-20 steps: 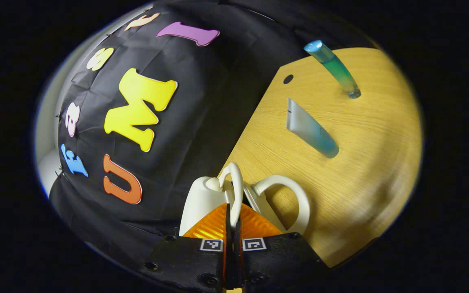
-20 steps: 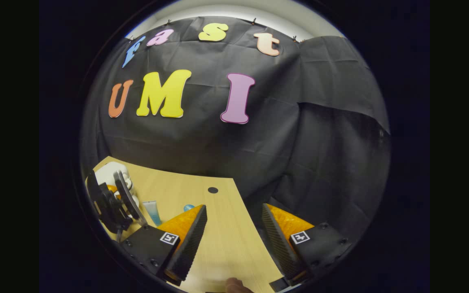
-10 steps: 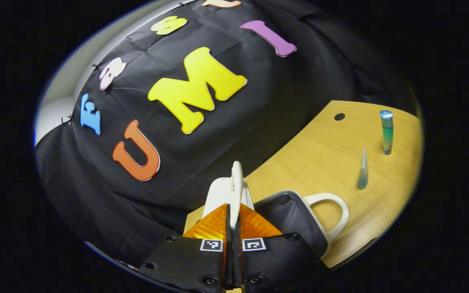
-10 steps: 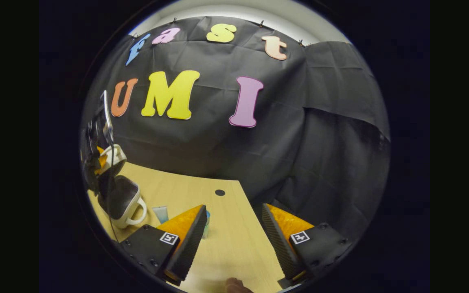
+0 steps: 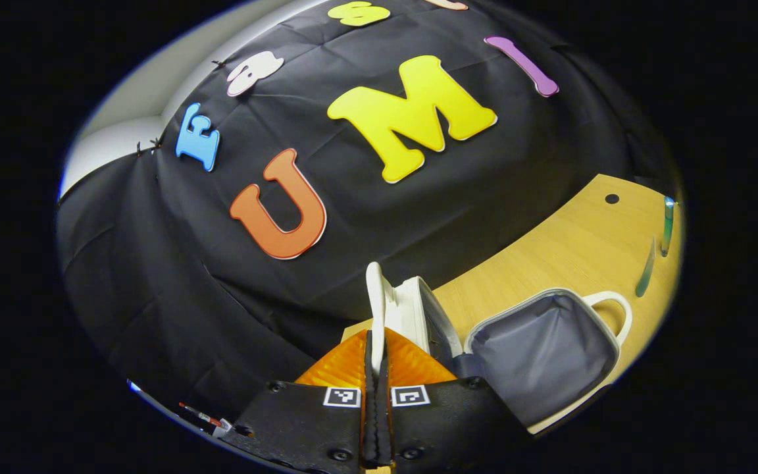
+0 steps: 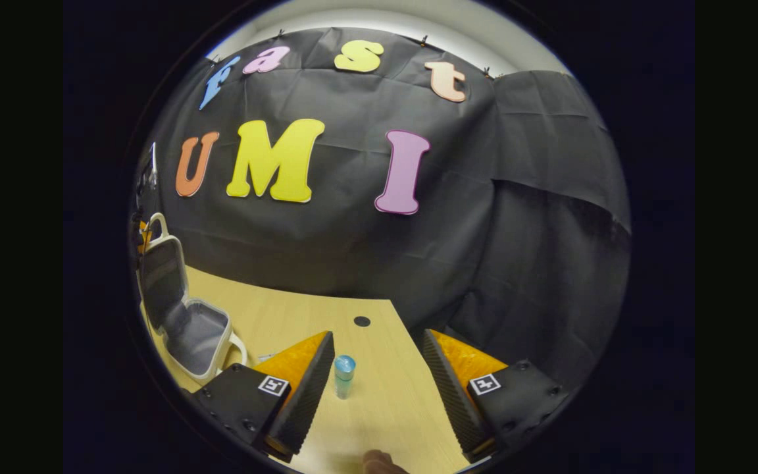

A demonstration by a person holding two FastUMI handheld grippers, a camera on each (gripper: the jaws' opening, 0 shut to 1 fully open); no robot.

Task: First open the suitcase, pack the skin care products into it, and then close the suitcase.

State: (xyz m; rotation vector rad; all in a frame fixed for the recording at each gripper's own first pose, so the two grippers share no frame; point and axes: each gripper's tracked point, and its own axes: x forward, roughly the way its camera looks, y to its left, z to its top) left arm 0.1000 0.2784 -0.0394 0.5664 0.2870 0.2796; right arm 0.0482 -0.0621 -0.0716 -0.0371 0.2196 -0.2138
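Light wooden tabletop [image 6: 379, 395] — small round dark hole [image 6: 362, 321] near its far edge. Black cloth wall [image 6: 484, 230] behind.

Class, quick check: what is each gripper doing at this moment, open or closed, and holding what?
Left gripper: closed on the handle of the suitcase lid, holding it raised.
Right gripper: open, holding nothing, above the table near a small bottle.

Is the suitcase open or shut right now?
Open. The suitcase has its lid raised; the left gripper pinches the lid's handle, and the grey lining shows.
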